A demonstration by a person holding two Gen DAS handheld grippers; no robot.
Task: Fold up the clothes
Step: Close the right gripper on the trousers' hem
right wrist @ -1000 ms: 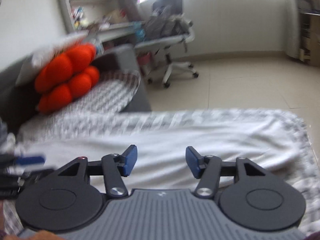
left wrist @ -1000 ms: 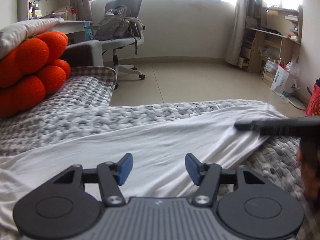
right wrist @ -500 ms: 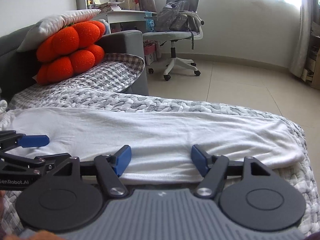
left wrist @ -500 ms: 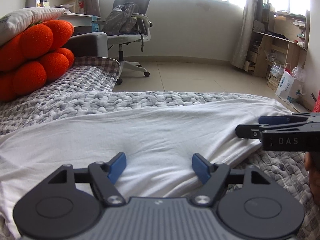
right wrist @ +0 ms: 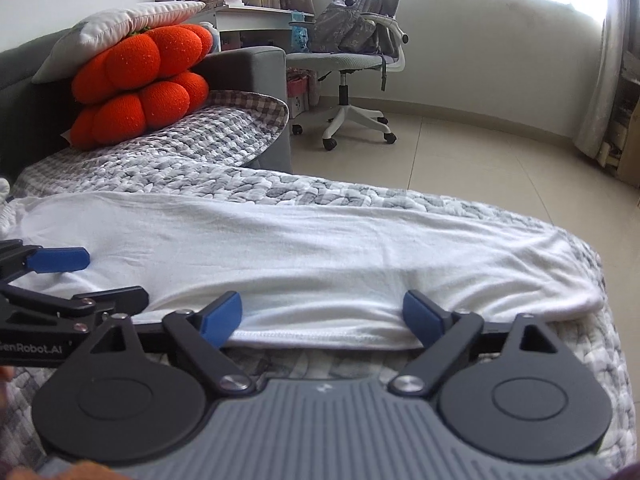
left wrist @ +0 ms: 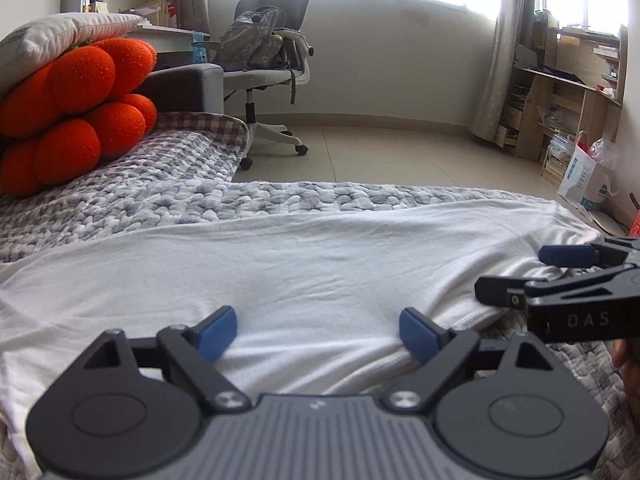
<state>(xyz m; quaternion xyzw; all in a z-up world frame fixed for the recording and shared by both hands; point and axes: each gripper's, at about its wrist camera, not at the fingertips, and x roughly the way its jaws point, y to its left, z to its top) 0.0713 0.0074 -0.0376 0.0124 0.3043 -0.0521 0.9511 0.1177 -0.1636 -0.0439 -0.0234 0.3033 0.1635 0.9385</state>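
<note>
A white garment (left wrist: 320, 256), folded into a long band, lies flat across the grey knitted blanket (left wrist: 280, 196). My left gripper (left wrist: 318, 332) hovers over its near edge, jaws opening wide, blue pads apart and pressing nothing. My right gripper (right wrist: 322, 316) sits at the garment (right wrist: 320, 248) hem further right, its jaws also opening, with the hem lying loose between the pads. Each gripper shows in the other's view: the right gripper (left wrist: 536, 276) at the garment's right end, the left gripper (right wrist: 92, 278) at the left edge.
An orange lobed cushion (left wrist: 76, 112) under a white pillow (left wrist: 60, 40) sits at the far left. An office chair (left wrist: 268, 64) with a backpack stands on the tiled floor beyond. Wooden shelves (left wrist: 560, 92) and a paper bag (left wrist: 584, 176) line the right wall.
Both grippers' jaws have spread wider apart. The right wrist view has steadied from a blur and swung a little. The garment lies where it was.
</note>
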